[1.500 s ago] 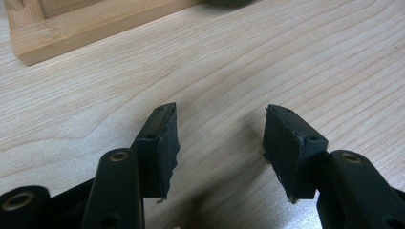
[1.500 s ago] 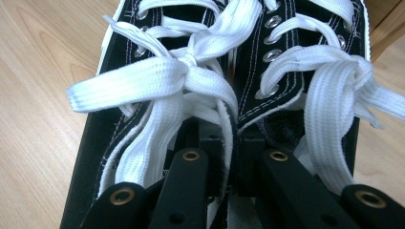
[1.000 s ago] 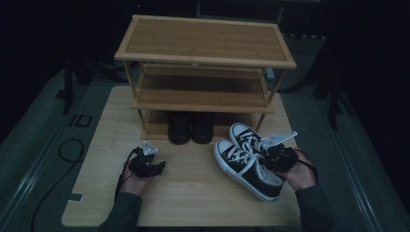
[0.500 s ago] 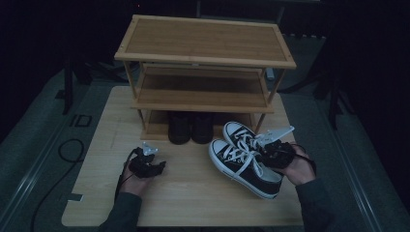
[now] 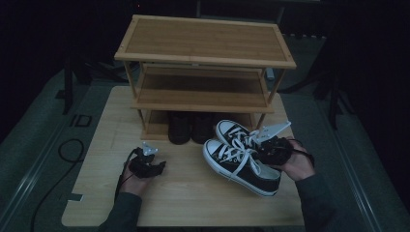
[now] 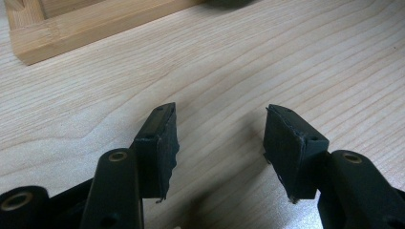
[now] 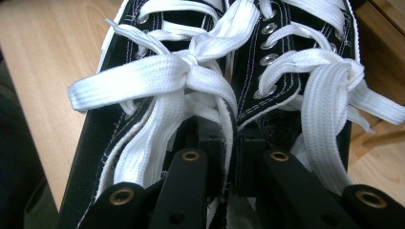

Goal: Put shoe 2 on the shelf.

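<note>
Light wooden worktop (image 5: 193, 193), big bamboo 3-tier shoe rack (image 5: 205, 38) standing at its far half. Bottom tier already has a pair of dark boots (image 5: 191, 126), tucked under the rack's left-centre; the slot to their right looks free, though it is dim there.

Pair of black canvas sneakers with white laces and white rubber soles (image 5: 239, 157) sits just in front of the rack's right leg, toes pointing toward the rack and left. Whether the soles are touching the worktop or just off it, can't tell.

Right claw (image 5: 270, 147) is clamped on the sneakers: the right gripper view has both jaws pinched together on the 2 inner collars (image 7: 234, 119), so 1 grip holds both shoes, laces (image 7: 191, 71) bunched above the jaws. Left claw (image 6: 217, 143) rests low over bare wood near the front-left; jaws stand apart, nothing between them.

Step in hand, as I read it: carrying the sneaker pair to the rack, early lift stage. Next move calls for raising the pair clear of the wood, swinging toes-first into a free shelf spot beside the boots or the middle tier, keeping the pinch tight so neither shoe slips, and clearing the right leg.
</note>
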Demonstrator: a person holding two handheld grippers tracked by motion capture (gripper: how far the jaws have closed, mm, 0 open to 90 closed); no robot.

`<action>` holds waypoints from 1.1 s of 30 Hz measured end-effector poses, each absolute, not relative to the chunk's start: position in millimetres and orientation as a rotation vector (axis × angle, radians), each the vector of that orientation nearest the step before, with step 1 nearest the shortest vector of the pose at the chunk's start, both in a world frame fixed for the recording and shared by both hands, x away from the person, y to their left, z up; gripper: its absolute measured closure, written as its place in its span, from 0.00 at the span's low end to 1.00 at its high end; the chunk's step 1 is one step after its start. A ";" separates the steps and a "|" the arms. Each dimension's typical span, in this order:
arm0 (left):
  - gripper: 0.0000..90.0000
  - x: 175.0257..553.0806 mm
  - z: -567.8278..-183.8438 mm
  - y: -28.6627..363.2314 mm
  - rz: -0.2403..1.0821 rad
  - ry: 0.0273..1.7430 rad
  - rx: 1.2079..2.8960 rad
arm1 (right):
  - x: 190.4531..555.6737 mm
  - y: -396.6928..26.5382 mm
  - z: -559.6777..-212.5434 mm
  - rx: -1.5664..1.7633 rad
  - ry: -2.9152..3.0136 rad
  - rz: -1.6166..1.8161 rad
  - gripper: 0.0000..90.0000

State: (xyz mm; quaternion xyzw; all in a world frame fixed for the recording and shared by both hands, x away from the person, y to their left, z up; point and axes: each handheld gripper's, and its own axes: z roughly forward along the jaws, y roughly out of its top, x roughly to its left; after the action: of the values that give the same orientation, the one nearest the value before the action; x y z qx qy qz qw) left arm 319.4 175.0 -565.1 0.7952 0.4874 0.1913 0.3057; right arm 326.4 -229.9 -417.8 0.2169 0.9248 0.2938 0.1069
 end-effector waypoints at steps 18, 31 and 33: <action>0.51 318.0 -565.6 174.8 0.505 1.282 2.103 | 327.9 -212.4 -397.7 0.475 2.777 0.902 0.94; 0.51 317.9 -565.7 174.8 0.506 1.282 2.102 | 328.8 -205.4 -381.3 0.372 2.784 1.013 0.94; 0.51 317.9 -565.7 174.8 0.505 1.281 2.102 | 329.1 -204.4 -379.1 0.354 2.787 1.029 0.94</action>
State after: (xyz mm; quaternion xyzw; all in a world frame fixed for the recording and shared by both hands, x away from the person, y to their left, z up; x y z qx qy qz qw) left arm 317.9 174.8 -565.7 0.7955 0.4848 0.1912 0.3092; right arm 329.1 -204.4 -379.1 0.1179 0.9290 0.3428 0.0747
